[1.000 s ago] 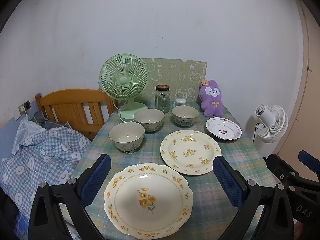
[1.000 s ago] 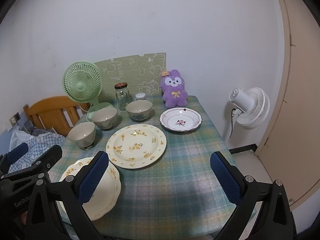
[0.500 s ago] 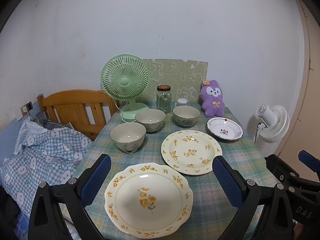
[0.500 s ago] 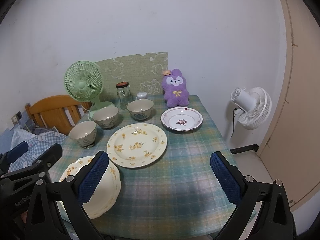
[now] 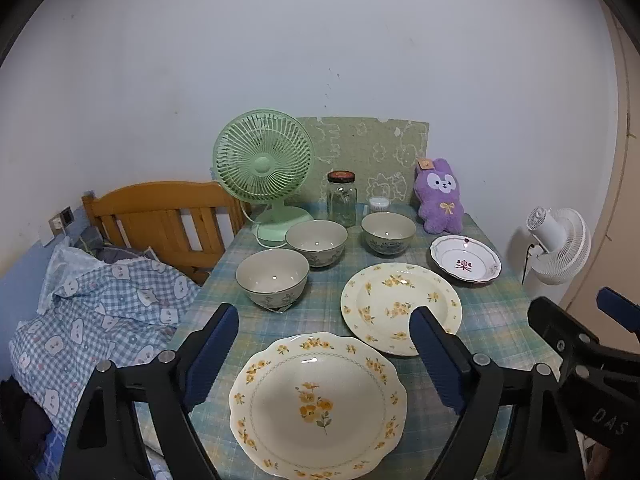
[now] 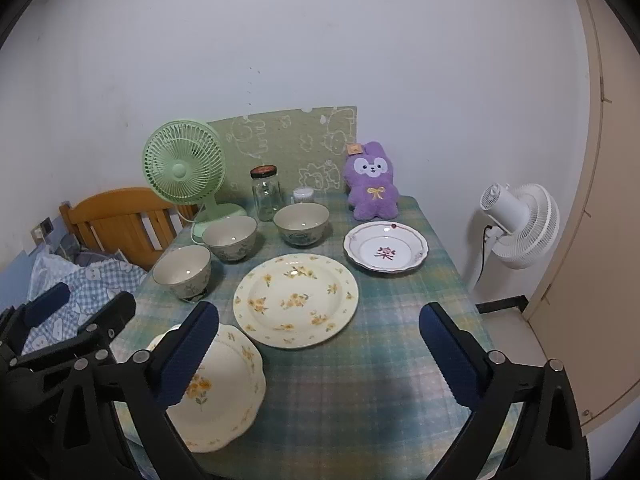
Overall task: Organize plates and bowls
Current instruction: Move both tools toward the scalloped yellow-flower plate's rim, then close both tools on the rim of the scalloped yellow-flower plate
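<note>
Hovering above the near edge of the desk, the left gripper and right gripper both hold their blue fingers wide apart, gripping nothing. Nearest, between the left fingers in the left wrist view, lies a scalloped plate with yellow flowers. Just beyond it to the right sits a round plate, also yellow-flowered; the two lie close together, but contact cannot be told. Left of the round plate stands the near bowl, upright. Farther back, a middle bowl and a far bowl stand side by side, apart from each other. A small white dish with a red motif lies at the right, beyond the round plate. Along the back of the desk stand a green fan, a jar and a purple plush. A white fan stands on the floor to the right; a wooden headboard stands at the left.
</note>
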{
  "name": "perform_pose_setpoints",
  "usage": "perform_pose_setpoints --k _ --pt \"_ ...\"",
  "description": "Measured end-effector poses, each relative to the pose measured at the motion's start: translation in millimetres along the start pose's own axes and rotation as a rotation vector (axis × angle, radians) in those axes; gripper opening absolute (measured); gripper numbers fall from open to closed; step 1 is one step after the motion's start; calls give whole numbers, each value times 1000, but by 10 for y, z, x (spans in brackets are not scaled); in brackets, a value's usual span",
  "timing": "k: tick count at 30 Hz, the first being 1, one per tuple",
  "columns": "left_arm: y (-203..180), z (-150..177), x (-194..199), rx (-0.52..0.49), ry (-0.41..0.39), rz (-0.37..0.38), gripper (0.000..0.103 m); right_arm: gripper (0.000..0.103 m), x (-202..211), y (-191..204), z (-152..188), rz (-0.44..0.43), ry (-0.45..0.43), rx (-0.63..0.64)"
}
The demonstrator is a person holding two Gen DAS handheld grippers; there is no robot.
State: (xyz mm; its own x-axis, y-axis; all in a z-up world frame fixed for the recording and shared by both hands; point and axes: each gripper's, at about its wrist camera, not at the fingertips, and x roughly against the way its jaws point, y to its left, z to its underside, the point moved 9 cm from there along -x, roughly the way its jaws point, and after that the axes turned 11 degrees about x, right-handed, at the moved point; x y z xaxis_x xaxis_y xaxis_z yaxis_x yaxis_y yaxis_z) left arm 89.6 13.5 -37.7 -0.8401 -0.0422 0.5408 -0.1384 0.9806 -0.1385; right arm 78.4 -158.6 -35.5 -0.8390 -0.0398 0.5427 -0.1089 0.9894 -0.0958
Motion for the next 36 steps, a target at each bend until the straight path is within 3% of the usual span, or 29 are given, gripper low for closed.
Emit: perform_pose_setpoints --k 6,12,36 --pt "107 -21 -163 -23 1 6 83 97 -185 166 -19 -12 27 -12" --pt "270 113 -406 -9 74 41 76 91 -467 410 68 -34 85 3" --pt "768 810 -1241 -53 315 -26 63 76 -1364 1033 686 -54 294 35"
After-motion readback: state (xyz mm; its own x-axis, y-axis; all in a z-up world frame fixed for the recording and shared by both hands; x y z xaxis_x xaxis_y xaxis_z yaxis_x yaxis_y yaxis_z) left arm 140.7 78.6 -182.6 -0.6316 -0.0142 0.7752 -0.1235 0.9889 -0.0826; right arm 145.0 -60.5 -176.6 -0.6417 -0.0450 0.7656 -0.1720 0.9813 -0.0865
